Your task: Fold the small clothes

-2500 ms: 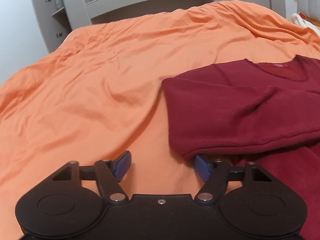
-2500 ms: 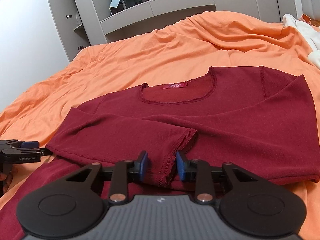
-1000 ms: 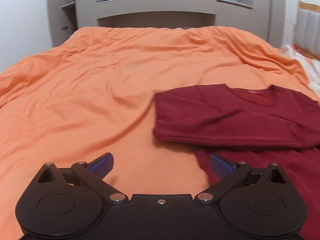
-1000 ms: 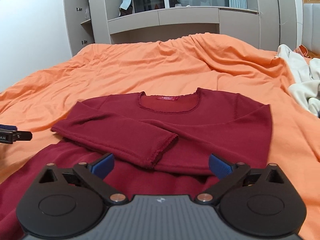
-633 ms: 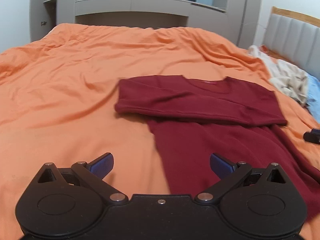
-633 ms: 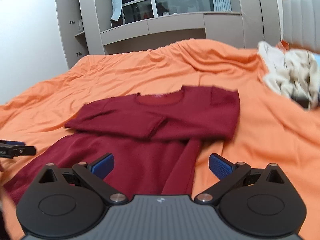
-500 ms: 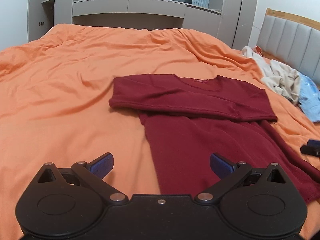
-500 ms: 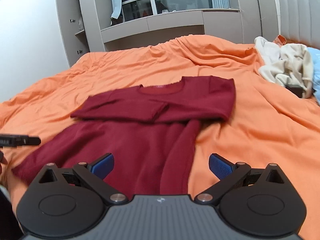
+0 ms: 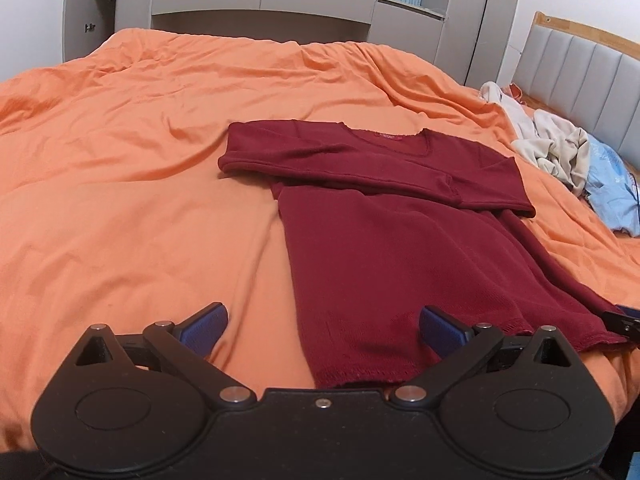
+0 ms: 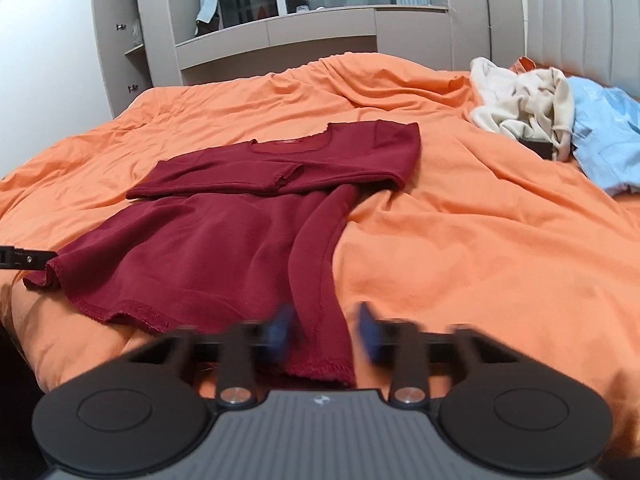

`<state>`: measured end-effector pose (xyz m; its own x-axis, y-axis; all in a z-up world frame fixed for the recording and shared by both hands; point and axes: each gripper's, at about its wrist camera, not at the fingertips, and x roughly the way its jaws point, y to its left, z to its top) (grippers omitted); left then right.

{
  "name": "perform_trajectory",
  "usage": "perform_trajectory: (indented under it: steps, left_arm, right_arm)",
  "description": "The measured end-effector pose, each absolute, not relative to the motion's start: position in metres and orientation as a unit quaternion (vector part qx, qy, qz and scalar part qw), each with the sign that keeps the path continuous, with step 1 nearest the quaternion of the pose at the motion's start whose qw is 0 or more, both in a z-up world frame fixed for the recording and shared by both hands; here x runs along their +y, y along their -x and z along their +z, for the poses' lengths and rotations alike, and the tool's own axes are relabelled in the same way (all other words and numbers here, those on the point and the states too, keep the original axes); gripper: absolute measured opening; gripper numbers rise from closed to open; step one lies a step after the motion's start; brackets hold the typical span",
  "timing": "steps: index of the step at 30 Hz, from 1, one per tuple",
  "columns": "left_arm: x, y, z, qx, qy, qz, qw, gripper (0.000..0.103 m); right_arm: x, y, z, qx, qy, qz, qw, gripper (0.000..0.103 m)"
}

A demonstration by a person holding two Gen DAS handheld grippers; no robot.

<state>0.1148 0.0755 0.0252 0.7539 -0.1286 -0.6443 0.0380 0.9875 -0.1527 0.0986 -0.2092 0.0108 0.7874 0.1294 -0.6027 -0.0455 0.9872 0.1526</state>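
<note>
A dark red long-sleeved top (image 9: 380, 240) lies flat on the orange bed cover (image 9: 140, 208), with its sleeves folded across the chest. My left gripper (image 9: 322, 330) hovers at the top's near left hem corner. Its jaws are wide and just starting to close, with the corner between them and untouched. In the right wrist view the top (image 10: 224, 248) runs down to my right gripper (image 10: 324, 332). Its blurred jaws are closing around the narrow strip of red fabric at the near right hem, and the pads still stand a little off it.
A pile of cream clothes (image 10: 520, 112) and light blue clothes (image 10: 600, 136) lies at the right of the bed, by the padded headboard (image 9: 580, 64). A small dark object (image 10: 536, 146) sits beside the pile. Grey shelving (image 9: 260, 4) stands behind the bed.
Both grippers have drawn back from the folded sleeves to the top's near hem. The right jaws have come in from wide open to about half that gap.
</note>
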Motion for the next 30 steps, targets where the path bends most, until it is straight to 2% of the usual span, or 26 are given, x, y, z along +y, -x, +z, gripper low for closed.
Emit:
perform_trajectory:
  steps: [3,5,9,13,17,19,20,21,22,27,30]
  left_arm:
    - [0.081,-0.108,0.028,0.346,0.077,-0.039,0.934,0.089]
    - [0.084,-0.103,0.03,0.342,0.084,-0.041,0.935,0.089]
    - [0.085,-0.092,0.035,0.338,0.069,-0.042,0.938,0.09]
    - [0.08,-0.086,0.036,0.338,0.039,-0.039,0.94,0.091]
    - [0.073,-0.082,0.04,0.329,0.014,-0.047,0.943,0.097]
    - [0.067,-0.08,0.043,0.321,0.001,-0.056,0.945,0.101]
    - [0.064,-0.08,0.045,0.318,-0.006,-0.06,0.946,0.101]
    - [0.06,-0.079,0.046,0.316,-0.014,-0.065,0.946,0.101]
    - [0.056,-0.08,0.048,0.316,-0.023,-0.071,0.946,0.101]
    - [0.035,-0.081,0.048,0.315,-0.065,-0.1,0.942,0.102]
    - [0.022,-0.081,0.044,0.316,-0.095,-0.109,0.938,0.102]
  right_arm:
    - [-0.219,-0.096,0.015,0.312,-0.094,0.054,0.944,0.009]
    - [-0.224,-0.09,0.023,0.291,-0.101,0.048,0.95,0.008]
    - [-0.238,-0.083,0.038,0.266,-0.104,0.025,0.958,0.007]
    - [-0.247,-0.085,0.036,0.283,-0.109,0.012,0.953,0.007]
    - [-0.239,-0.09,0.033,0.3,-0.08,0.006,0.95,0.009]
    - [-0.234,-0.091,0.031,0.311,-0.067,0.017,0.948,0.016]
    - [-0.23,-0.09,0.032,0.312,-0.055,0.021,0.948,0.03]
    - [-0.224,-0.088,0.032,0.311,-0.043,0.027,0.949,0.053]
    - [-0.22,-0.085,0.033,0.307,-0.03,0.036,0.951,0.071]
    - [-0.183,-0.069,0.039,0.282,0.091,0.066,0.953,0.086]
    - [-0.159,-0.061,0.034,0.278,0.173,0.076,0.942,0.088]
